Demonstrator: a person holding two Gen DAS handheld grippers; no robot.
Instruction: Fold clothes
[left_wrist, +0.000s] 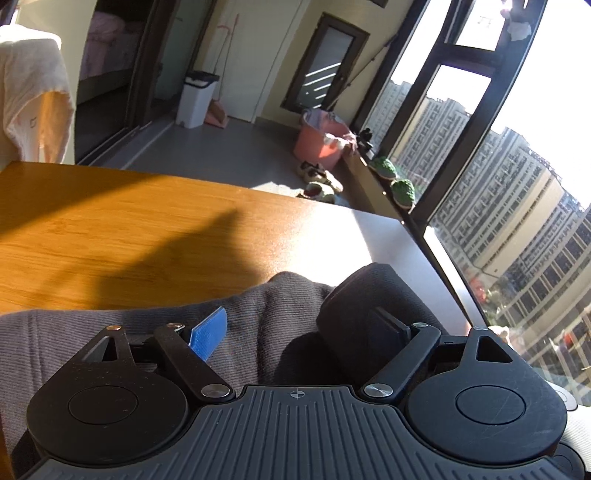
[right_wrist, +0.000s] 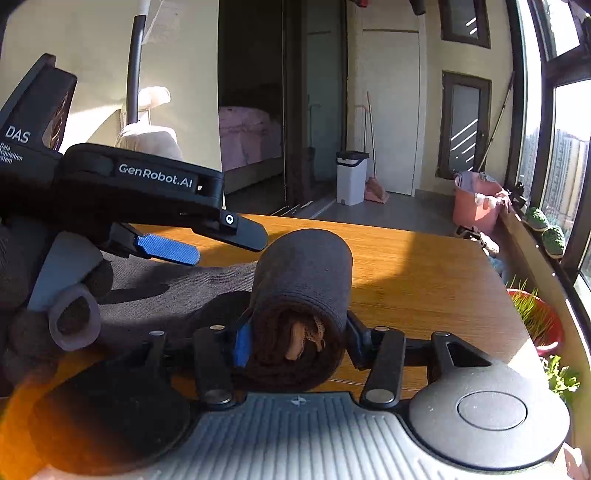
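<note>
A dark grey knitted garment (left_wrist: 155, 332) lies on the wooden table (left_wrist: 110, 229), its right part wound into a tight roll (right_wrist: 303, 288). My right gripper (right_wrist: 295, 343) is shut on the near end of the roll, its blue pad (right_wrist: 243, 345) pressed against the roll's left side. My left gripper (left_wrist: 295, 328) is open over the flat part of the garment, with the roll (left_wrist: 365, 306) beside its right finger. In the right wrist view the left gripper (right_wrist: 207, 240) hovers just above the cloth, left of the roll.
The table's far edge (right_wrist: 369, 229) and right edge run near a window sill with green plants (left_wrist: 395, 181). A pink bucket (left_wrist: 321, 140), shoes and a white bin (right_wrist: 351, 177) stand on the floor beyond. A pale cloth (left_wrist: 33, 96) hangs at far left.
</note>
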